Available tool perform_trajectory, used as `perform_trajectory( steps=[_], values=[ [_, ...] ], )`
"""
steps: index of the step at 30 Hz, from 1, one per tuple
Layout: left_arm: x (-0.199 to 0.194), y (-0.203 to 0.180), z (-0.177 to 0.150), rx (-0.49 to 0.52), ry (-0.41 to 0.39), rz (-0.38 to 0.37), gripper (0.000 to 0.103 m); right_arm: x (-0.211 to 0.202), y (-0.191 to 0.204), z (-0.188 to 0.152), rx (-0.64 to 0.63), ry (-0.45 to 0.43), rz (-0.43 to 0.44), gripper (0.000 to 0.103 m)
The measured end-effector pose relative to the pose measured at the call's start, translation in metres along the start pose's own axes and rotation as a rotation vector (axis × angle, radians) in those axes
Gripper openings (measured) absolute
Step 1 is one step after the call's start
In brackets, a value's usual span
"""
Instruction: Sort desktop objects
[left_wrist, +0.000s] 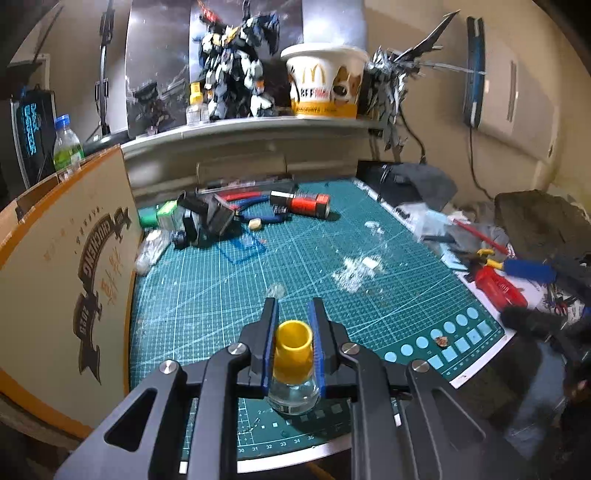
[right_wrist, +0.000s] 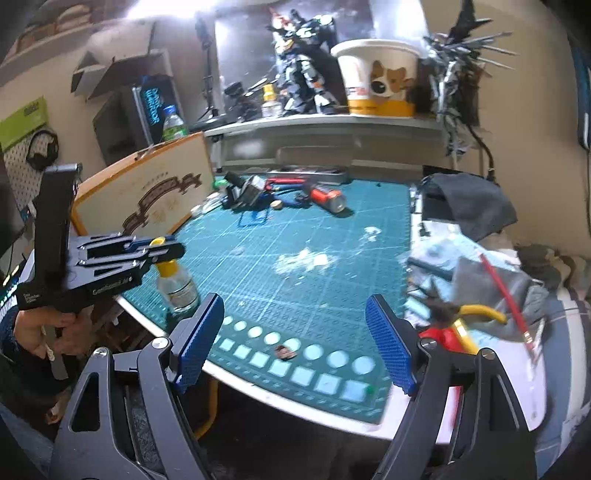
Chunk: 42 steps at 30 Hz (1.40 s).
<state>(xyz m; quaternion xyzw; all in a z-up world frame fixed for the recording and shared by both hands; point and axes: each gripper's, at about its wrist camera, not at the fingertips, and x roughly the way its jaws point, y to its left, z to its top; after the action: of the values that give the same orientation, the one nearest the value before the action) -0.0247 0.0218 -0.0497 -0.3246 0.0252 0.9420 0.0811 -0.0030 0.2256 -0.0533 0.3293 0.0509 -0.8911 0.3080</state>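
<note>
Left gripper (left_wrist: 293, 325) — jaws pinching the yellow cap of a small clear glass bottle (left_wrist: 293, 373); the bottle stands at the near edge of the green gridded cutting mat (left_wrist: 221, 295), just beside the tan printed cardboard box (left_wrist: 66, 266). In the right wrist view the same bottle (right_wrist: 177, 284) sits at the mat's left edge (right_wrist: 295, 258), cap between the left gripper's fingers (right_wrist: 162, 251).

Right gripper (right_wrist: 295, 343) — jaws spread wide, nothing between them, hovering over the mat's near edge.

Far end of mat: red-and-black cylindrical can (left_wrist: 304, 204) lying on its side; black boxy device (left_wrist: 207, 221), tilted; red- and blue-handled pliers (left_wrist: 251, 205) between them.

Right of mat: red-and-yellow-handled tools (left_wrist: 495, 273) on a cluttered pile, well apart from the bottle.

Shelf behind: white-and-blue robot model (left_wrist: 232, 66); white-and-yellow paper bucket (left_wrist: 325, 81).
</note>
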Motion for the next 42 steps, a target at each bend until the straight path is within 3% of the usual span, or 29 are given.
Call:
perform_trajectory(
  steps=[2,4,5,10,11,13,15,19,20,22,25,30,34,35,37,42],
  values=[
    [-0.02,0.002,0.006,-0.002,-0.041,0.033,0.056,0.005,0.008,-0.004,-0.003,0.004,0.003,0.077],
    [-0.054,0.012,0.015,-0.006,-0.128,0.054,0.075,0.008,0.016,-0.007,0.002,0.0,0.006,0.077],
    [-0.068,0.019,0.016,-0.008,-0.16,0.055,0.079,0.011,0.021,-0.008,0.009,-0.007,0.012,0.077],
    [-0.113,0.056,-0.003,-0.118,-0.256,0.083,0.082,0.035,0.066,-0.015,0.029,-0.054,0.038,0.068],
    [-0.114,0.059,-0.015,-0.143,-0.251,0.066,0.082,0.043,0.077,-0.016,0.029,-0.059,0.038,0.062],
    [-0.116,0.066,-0.038,-0.193,-0.241,0.033,0.082,0.061,0.095,-0.017,0.014,-0.043,0.031,0.06],
    [-0.113,0.067,-0.052,-0.196,-0.218,0.051,0.082,0.077,0.111,-0.02,-0.016,-0.037,-0.016,0.059],
    [-0.104,0.071,-0.06,-0.21,-0.182,0.035,0.082,0.101,0.131,-0.02,-0.067,-0.047,-0.09,0.059],
    [-0.101,0.071,-0.061,-0.212,-0.177,0.027,0.082,0.105,0.134,-0.019,-0.079,-0.045,-0.092,0.053],
    [-0.099,0.072,-0.06,-0.203,-0.176,0.026,0.082,0.112,0.133,-0.015,-0.113,-0.01,-0.061,0.043],
    [-0.095,0.071,-0.061,-0.189,-0.18,0.024,0.082,0.113,0.121,-0.008,-0.168,0.044,0.034,0.043],
    [-0.091,0.066,-0.066,-0.164,-0.193,0.013,0.082,0.112,0.091,0.01,-0.287,0.197,0.261,0.043],
    [-0.083,0.06,-0.071,-0.161,-0.177,0.003,0.082,0.118,0.077,0.024,-0.38,0.305,0.356,0.047],
    [-0.082,0.059,-0.071,-0.161,-0.173,0.002,0.082,0.116,0.075,0.027,-0.382,0.301,0.335,0.061],
    [-0.079,0.058,-0.074,-0.163,-0.171,0.007,0.082,0.107,0.07,0.031,-0.364,0.252,0.286,0.077],
    [-0.07,0.052,-0.08,-0.161,-0.151,0.011,0.082,0.067,0.068,0.031,-0.239,0.049,0.258,0.076]
  ],
)
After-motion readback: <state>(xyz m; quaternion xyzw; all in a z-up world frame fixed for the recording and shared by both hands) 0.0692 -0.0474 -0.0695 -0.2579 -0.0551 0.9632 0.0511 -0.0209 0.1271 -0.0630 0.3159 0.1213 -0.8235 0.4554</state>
